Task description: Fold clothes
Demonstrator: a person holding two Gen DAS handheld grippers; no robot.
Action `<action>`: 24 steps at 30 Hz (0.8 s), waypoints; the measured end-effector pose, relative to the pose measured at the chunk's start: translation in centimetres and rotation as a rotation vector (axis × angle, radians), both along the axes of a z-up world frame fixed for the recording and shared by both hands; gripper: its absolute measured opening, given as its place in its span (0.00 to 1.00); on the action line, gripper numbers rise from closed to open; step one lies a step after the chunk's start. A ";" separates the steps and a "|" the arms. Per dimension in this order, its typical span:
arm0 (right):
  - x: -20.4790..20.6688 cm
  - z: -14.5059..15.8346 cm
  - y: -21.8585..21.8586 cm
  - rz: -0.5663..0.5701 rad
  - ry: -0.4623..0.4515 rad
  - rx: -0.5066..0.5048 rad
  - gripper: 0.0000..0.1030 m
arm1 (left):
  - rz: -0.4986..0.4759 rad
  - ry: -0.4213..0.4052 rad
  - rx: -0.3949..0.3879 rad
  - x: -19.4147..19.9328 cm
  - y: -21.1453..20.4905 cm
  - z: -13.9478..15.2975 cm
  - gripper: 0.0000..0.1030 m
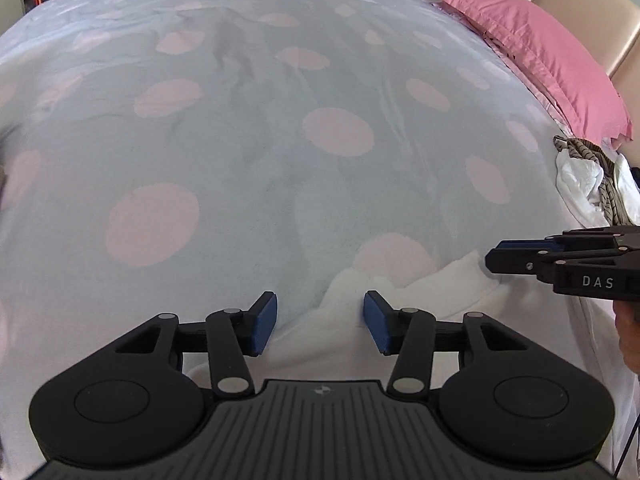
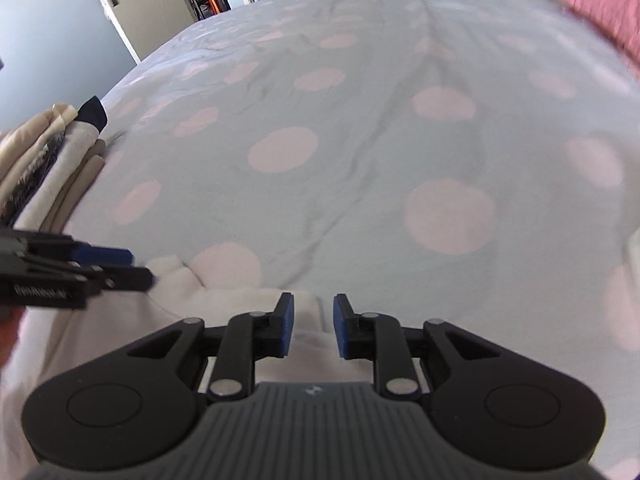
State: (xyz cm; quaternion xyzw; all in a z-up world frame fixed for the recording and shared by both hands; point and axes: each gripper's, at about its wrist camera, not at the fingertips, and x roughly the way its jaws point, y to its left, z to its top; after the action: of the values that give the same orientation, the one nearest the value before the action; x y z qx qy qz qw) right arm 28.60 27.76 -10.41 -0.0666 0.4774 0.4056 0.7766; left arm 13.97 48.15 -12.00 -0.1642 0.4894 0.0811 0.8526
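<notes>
Lying nearest, a soft white garment (image 1: 420, 312) sits crumpled at the bed's near edge beneath both spread-fingered tools: the left gripper (image 1: 320, 322) wide apart, the right gripper (image 2: 314, 326) narrower, gripping nothing. Beyond stretches a grey duvet with pink dots (image 1: 248, 168), folded clothes (image 2: 52, 168) stacked left, a pink pillow (image 1: 540, 52) far right.

The white garment (image 1: 420, 320) runs off the bottom edge in both views, and each tongs' body covers much of it, so its shape cannot be told. In the left view the right tongs (image 1: 494, 254) are cut by the right edge; edge-on, their gap is unreadable. In the right view the left tongs (image 2: 136, 266) are blurred and cut by the left edge. The folded stack (image 2: 52, 168) and pillow (image 2: 600, 12) are cropped and smeared. The clothes heap (image 1: 588, 184) is cropped too.
</notes>
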 end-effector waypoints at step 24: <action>-1.4 0.3 1.0 -0.035 -0.188 -0.065 0.25 | 0.012 -0.081 0.225 -1.2 -2.3 1.3 0.29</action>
State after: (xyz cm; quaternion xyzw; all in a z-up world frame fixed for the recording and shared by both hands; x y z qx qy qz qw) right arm 27.20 28.78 -10.13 -0.1214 0.4163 0.3683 0.8224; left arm 12.81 45.87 -10.69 -0.0735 0.4413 0.1340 0.8842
